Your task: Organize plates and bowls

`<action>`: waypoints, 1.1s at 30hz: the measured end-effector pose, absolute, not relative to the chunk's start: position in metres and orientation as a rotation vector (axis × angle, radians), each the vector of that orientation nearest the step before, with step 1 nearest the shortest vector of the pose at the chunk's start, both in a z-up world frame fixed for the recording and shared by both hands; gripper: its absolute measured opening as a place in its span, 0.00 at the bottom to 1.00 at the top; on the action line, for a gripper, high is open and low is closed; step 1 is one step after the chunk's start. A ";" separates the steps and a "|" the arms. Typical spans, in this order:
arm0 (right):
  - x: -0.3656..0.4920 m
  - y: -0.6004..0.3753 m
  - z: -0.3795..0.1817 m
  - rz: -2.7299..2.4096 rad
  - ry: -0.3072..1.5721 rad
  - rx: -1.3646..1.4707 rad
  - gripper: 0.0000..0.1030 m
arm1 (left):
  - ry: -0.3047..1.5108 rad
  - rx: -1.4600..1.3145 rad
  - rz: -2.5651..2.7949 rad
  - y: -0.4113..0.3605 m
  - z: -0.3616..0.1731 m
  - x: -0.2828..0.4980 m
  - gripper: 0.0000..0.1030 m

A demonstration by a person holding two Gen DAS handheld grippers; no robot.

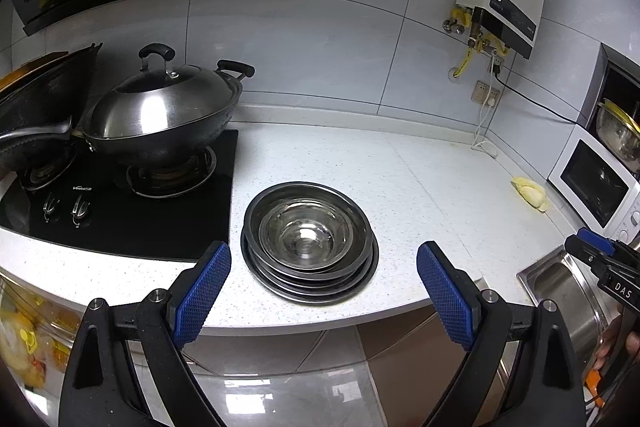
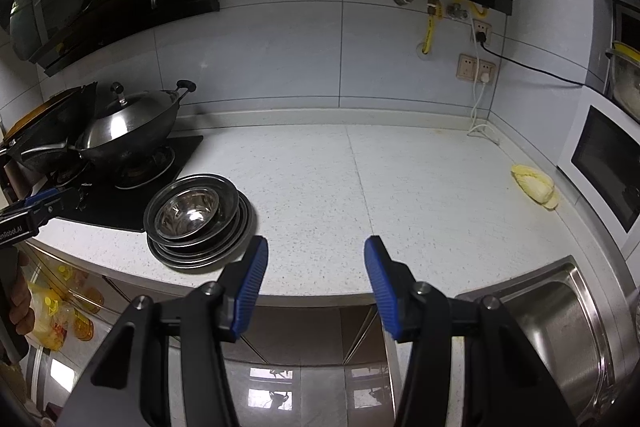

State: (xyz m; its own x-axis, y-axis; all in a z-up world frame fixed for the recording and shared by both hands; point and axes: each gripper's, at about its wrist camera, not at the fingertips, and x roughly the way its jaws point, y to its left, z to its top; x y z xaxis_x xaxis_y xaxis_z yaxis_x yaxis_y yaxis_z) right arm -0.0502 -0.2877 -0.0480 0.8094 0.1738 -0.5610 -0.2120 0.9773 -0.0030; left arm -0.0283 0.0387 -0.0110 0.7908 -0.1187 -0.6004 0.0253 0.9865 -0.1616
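A stack of steel plates (image 1: 352, 275) with nested steel bowls (image 1: 306, 227) on top sits on the white counter beside the stove; it also shows in the right wrist view, plates (image 2: 240, 239) and bowls (image 2: 188, 213). My left gripper (image 1: 323, 267) is open and empty, held just in front of the stack at the counter's edge. My right gripper (image 2: 316, 259) is open and empty, to the right of the stack, over the counter's front edge. The right gripper also shows at the far right of the left wrist view (image 1: 600, 255).
A gas stove (image 1: 120, 211) holds a lidded wok (image 1: 160, 115) and a pan (image 1: 32, 131) left of the stack. A steel sink (image 2: 560, 323) is at the right. A yellow cloth-like lump (image 2: 534, 185) lies near a white microwave (image 2: 604, 167). Cables hang on the back wall.
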 end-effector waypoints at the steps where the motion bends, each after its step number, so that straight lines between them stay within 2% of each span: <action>1: -0.050 -0.289 -0.048 0.204 0.596 -0.062 0.47 | 0.654 -0.147 -0.078 0.038 -0.011 -0.029 0.88; 13: -0.043 -0.295 -0.059 0.172 0.708 0.011 0.47 | 0.644 -0.130 -0.101 0.040 -0.010 -0.031 0.88; 33: -0.057 -0.275 -0.056 0.137 0.677 0.023 0.47 | 0.646 -0.147 -0.155 0.065 -0.007 -0.035 0.88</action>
